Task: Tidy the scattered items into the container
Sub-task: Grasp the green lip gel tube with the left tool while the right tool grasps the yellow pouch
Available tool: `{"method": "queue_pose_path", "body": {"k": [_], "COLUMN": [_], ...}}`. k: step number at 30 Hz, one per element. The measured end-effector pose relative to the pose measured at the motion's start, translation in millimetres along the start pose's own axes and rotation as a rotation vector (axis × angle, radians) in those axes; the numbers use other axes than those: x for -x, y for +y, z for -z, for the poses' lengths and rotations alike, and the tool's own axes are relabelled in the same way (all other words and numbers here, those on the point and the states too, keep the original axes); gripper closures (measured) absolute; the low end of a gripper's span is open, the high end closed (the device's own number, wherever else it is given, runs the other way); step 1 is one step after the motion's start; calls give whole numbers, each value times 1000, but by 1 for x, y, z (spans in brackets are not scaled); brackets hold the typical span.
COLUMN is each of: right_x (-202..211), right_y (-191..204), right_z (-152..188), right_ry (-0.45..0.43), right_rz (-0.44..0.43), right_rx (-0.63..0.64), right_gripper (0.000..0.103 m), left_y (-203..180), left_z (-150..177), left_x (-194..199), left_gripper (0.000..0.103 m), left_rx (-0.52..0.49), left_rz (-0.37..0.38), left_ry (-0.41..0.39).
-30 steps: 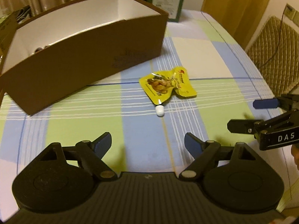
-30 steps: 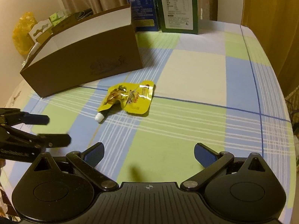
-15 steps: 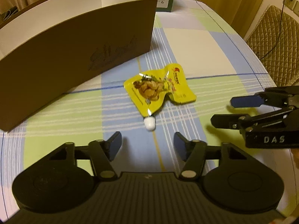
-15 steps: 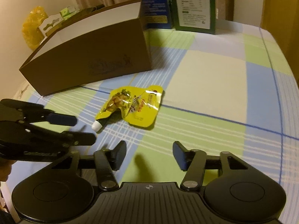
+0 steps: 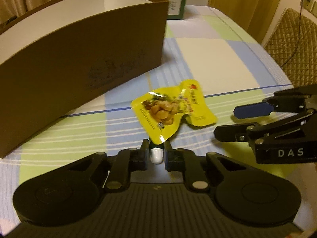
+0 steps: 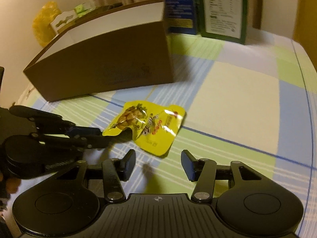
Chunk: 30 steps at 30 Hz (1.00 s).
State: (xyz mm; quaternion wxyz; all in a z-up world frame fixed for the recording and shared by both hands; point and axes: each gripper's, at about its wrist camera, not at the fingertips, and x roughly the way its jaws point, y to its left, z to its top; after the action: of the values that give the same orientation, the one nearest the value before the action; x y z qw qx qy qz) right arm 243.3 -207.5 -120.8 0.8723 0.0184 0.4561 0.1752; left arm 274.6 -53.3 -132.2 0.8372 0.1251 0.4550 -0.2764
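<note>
A yellow spouted snack pouch (image 5: 172, 107) lies on the checked tablecloth in front of the brown cardboard box (image 5: 79, 55). My left gripper (image 5: 156, 154) is shut on the pouch's white-capped spout (image 5: 156, 155). In the right wrist view the pouch (image 6: 150, 127) lies just ahead of my right gripper (image 6: 158, 166), which is open and empty above the cloth. The left gripper (image 6: 93, 136) shows there at the pouch's left end. The box (image 6: 111, 67) stands behind; its inside is mostly hidden.
A green carton (image 6: 223, 10) and a blue carton (image 6: 178, 8) stand at the table's far edge. A yellow bag (image 6: 45, 23) sits beyond the box. A quilted chair (image 5: 291, 45) stands to the right of the table.
My left gripper has moved forward and closed on the pouch's spout. My right gripper has moved closer to the pouch and stayed open.
</note>
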Motion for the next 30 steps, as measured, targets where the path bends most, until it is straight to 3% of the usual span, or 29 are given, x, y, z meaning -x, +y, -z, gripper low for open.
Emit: {"method": "queue_pose_path", "body": {"k": [6,13,16,20,22,23,24,27,30], "right_x": [-15,-41,-52,-65,-69,-71,-71,-70,-61], "right_y": [20,54,56,45,44,46,48,53,51], "right_z": [-4,-1,-3,-17,-22,-24,-24,-25,-28], "right_ry": [-12,-52,-94,-100,-97,-92,-81,-65,-31], "right_rz": [7,94,88,12,17,21,19,48,5], "right_rx": [164,543,648,567,525,528,521,479,351], "right_gripper": [44,44,44,48,52,69,73,73,74], "left_y": [34,77,91,99,99,99,99,99,100], "left_z": [17,37,43,48,49,50,51,52,52], "left_x": [14,32,37,42,42,42,41,42,42], "left_gripper": [92,92,92,92,92,91,91,91,91], "left_rx": [56,166,211,238,243,246,248,248,252], "left_rz": [-61,-137,-154,-162,-159,-160,-160,-159,-158], "left_ry": [2,10,11,6,8,13,14,8,8]}}
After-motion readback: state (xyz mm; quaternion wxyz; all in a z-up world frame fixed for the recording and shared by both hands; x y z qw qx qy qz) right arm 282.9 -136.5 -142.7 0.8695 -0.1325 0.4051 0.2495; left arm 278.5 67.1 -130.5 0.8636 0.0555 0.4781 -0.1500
